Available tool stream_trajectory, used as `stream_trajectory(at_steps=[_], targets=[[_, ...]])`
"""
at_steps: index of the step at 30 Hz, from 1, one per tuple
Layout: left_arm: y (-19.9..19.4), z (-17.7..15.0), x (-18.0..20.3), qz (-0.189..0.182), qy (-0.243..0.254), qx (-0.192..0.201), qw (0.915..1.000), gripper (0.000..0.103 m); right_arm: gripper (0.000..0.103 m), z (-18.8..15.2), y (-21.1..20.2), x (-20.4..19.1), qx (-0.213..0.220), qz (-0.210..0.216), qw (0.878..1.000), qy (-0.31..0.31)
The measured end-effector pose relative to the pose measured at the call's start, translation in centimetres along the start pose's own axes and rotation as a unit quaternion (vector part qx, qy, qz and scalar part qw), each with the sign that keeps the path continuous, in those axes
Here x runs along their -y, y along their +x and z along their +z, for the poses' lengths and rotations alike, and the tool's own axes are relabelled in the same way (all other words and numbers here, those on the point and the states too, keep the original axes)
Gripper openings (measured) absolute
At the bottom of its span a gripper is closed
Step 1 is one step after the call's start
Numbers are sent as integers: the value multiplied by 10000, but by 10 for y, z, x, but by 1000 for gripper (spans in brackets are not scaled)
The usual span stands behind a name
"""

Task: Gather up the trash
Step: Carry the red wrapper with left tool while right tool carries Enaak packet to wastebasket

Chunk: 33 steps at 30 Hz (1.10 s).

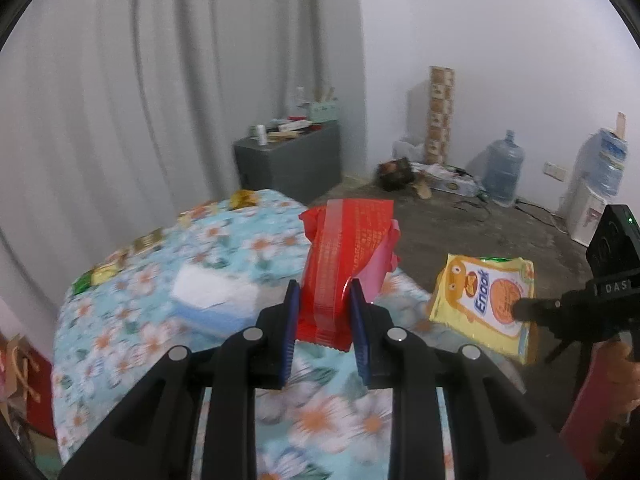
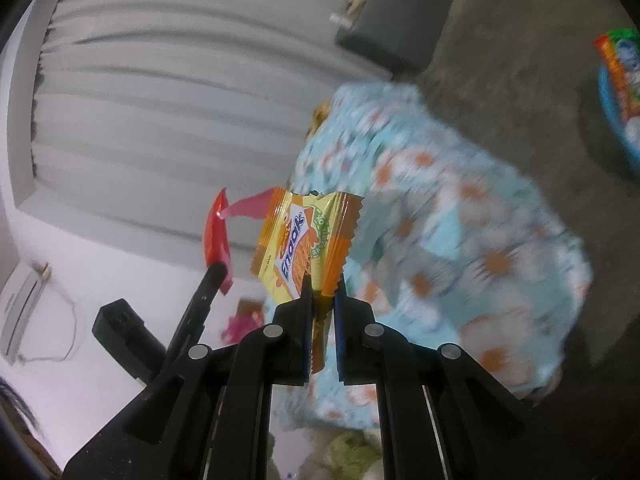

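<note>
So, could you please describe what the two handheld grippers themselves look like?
Both the left gripper and the right gripper are matte black plastic, with ribbed blue pads on the jaws and round silver pivot pins on the linkage arms. Seen from the left, the right gripper's body carries white lettering and a small green light.

bare floor [image 1: 460, 220] open beyond table [image 1: 120, 340]; grey cabinet [image 1: 292, 160] blocks corner

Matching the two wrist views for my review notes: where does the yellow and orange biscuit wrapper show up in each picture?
Left wrist view: yellow and orange biscuit wrapper at right of centre, gripped at its edge by the right gripper.
Right wrist view: same wrapper at centre, pinched between that gripper's fingers.
Shared landmark: blue floral tablecloth.
</note>
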<state>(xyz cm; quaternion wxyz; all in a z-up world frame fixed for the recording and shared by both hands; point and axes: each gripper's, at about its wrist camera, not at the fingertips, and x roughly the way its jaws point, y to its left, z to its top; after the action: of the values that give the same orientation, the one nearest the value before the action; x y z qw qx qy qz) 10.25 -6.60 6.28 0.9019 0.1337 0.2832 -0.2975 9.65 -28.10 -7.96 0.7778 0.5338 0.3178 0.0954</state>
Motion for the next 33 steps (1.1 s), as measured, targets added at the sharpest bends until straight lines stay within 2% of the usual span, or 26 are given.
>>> stream_trajectory(at_steps=[5, 11, 14, 17, 21, 29, 31, 32, 33], targets=[[27, 22, 32, -461, 169, -94, 9987, 23, 8, 19, -42, 9, 576, -506, 9971, -29], [66, 45, 85, -1088, 321, -376, 9928, 23, 8, 49, -108, 35, 1396, -1413, 9801, 14], [92, 53, 121, -1398, 454, -613, 9872, 23, 8, 61, -134, 56, 1614, -1744, 9712, 193], [119, 53, 154, -1691, 501, -920, 9800, 24, 8, 69, -152, 83, 1720, -2057, 9624, 441], [165, 52, 205, -2014, 578, -1400, 9677, 24, 8, 80, -154, 115, 1816, -2442, 9492, 804], [249, 37, 296, -2429, 907, -2089, 9429, 24, 12, 113, -157, 178, 1908, -3030, 9229, 1418], [273, 34, 313, -2431, 883, -2209, 9404, 25, 12, 121, -155, 192, 1924, -3086, 9187, 1545], [282, 32, 321, -2465, 859, -2232, 9392, 30, 19, 127, -154, 205, 1929, -3109, 9163, 1626], [296, 29, 331, -2509, 841, -2298, 9366, 41, 32, 131, -150, 213, 1911, -3170, 9141, 1658]])
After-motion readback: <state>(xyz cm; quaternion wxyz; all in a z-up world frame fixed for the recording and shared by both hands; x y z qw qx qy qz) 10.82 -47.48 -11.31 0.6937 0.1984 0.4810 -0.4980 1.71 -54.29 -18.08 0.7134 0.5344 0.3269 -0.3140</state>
